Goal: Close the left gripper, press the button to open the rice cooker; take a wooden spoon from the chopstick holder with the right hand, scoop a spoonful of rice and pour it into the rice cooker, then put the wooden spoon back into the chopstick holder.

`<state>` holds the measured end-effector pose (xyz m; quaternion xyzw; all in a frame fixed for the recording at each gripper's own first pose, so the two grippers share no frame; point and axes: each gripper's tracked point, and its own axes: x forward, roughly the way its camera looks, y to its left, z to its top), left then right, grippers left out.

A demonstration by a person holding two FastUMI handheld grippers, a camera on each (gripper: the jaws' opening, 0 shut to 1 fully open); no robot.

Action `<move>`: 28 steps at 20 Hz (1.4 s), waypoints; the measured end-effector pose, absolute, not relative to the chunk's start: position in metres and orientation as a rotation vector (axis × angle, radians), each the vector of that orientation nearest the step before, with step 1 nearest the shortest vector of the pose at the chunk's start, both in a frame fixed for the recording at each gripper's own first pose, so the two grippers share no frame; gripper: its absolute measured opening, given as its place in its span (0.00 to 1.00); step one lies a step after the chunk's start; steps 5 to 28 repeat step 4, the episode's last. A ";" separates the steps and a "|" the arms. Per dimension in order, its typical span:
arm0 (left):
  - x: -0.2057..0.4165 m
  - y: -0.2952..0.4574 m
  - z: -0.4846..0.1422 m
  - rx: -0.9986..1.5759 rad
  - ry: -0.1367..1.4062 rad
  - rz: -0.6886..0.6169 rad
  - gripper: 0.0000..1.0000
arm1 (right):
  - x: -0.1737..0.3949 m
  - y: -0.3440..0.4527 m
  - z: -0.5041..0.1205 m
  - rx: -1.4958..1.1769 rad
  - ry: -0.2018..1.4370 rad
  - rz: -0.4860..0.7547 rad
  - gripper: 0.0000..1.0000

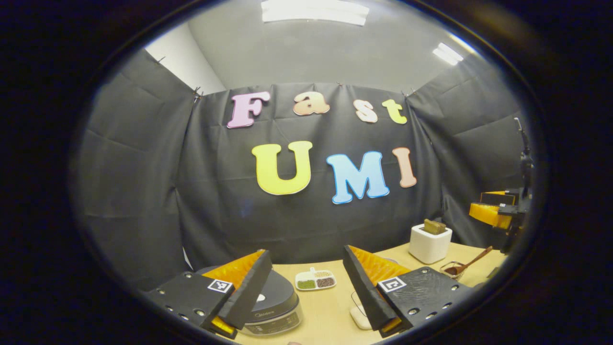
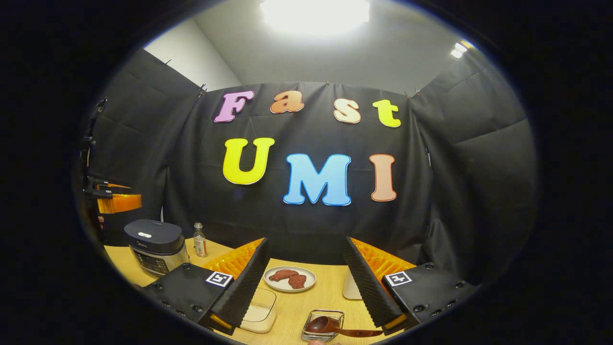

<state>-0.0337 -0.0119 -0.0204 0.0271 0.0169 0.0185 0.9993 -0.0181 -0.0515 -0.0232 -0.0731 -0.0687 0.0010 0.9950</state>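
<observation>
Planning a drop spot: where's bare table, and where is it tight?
Bare patches: the table strip between the rice cooker and the left tongs' right finger, in front of the divided dish. Also between the meat plate and the wire basket. Crowded: around the white holder and the wooden spoon with its small bowl.

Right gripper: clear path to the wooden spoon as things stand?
Probably yes. The wooden spoon lies across a small wire basket just ahead of the right gripper, between its open jaws, with nothing over it. It is not in the white holder.
</observation>
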 end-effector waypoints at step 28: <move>-0.035 -0.014 -0.026 0.058 0.047 0.038 0.94 | -0.017 -0.054 -0.035 -0.147 -0.109 0.008 0.96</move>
